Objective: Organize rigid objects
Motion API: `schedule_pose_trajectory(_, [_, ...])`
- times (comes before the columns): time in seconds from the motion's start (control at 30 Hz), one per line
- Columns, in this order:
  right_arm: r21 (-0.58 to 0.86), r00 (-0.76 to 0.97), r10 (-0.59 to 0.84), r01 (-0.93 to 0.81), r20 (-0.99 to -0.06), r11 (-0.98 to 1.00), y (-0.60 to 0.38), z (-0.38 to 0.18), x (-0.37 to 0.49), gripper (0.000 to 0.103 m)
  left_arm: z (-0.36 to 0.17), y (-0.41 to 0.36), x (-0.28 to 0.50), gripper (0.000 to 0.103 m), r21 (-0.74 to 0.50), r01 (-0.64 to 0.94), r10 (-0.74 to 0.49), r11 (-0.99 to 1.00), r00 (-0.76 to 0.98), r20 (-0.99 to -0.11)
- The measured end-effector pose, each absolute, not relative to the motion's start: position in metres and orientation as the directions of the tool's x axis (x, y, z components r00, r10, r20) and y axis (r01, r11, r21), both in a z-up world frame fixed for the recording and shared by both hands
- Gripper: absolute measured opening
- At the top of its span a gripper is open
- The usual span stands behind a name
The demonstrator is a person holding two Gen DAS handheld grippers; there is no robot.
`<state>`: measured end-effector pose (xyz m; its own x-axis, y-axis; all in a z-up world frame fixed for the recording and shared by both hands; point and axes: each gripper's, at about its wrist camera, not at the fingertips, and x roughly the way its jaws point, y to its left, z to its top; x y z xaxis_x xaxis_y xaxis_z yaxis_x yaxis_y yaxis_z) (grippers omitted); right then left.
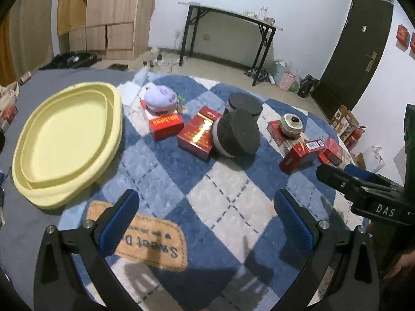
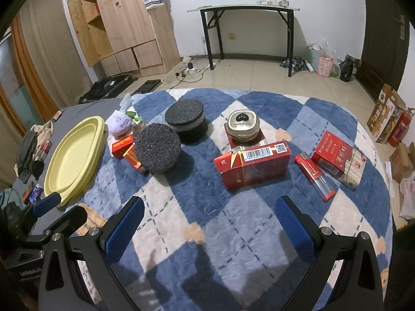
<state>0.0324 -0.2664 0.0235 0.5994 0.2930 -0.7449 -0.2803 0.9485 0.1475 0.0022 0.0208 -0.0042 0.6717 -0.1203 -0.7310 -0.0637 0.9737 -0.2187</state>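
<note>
A yellow oval tray (image 1: 64, 140) (image 2: 72, 155) lies empty at the left of the blue checked blanket. Two black round pucks (image 1: 237, 136) (image 2: 158, 151) sit mid-blanket, the nearer one tilted against a red box (image 1: 198, 132). A purple plush (image 1: 160, 98) rests on another red box (image 1: 166, 124). A gold round tin (image 2: 242, 125) sits on a red box. A red carton (image 2: 255, 164), a lighter (image 2: 315, 176) and a red pack (image 2: 337, 159) lie at the right. My left gripper (image 1: 207, 220) and right gripper (image 2: 208, 221) are open and empty, above the near blanket.
A black folding table (image 2: 249, 13) stands by the far wall. A wooden cabinet (image 2: 124, 26) is at the back left. Clothes (image 2: 33, 150) lie left of the tray. Cardboard boxes (image 2: 386, 119) stand on the floor at the right.
</note>
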Motion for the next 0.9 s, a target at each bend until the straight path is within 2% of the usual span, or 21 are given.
schedule_pose_trajectory(0.17, [0.149, 0.599, 0.294, -0.280, -0.745, 0.948, -0.267, 0.024, 0.033, 0.103, -0.005, 0.015, 0.003, 0.103, -0.206, -0.044, -0.126, 0.978, 0.662, -0.739])
schedule_pose_trajectory(0.47, [0.150, 0.596, 0.298, -0.287, -0.746, 0.946, -0.266, 0.025, 0.033, 0.103, 0.015, 0.010, -0.008, 0.103, -0.148, -0.019, -0.080, 0.989, 0.765, -0.639])
schedule_pose_trajectory(0.7, [0.153, 0.596, 0.298, -0.282, -0.746, 0.947, -0.267, 0.025, 0.033, 0.103, 0.008, 0.007, -0.004, 0.103, -0.138, 0.012, -0.103, 0.990, 0.729, -0.676])
schedule_pose_trajectory(0.9, [0.194, 0.606, 0.344, -0.301, -0.717, 0.934, -0.272, 0.028, 0.031, 0.103, 0.008, 0.010, -0.003, 0.103, -0.196, 0.014, -0.147, 0.980, 0.717, -0.681])
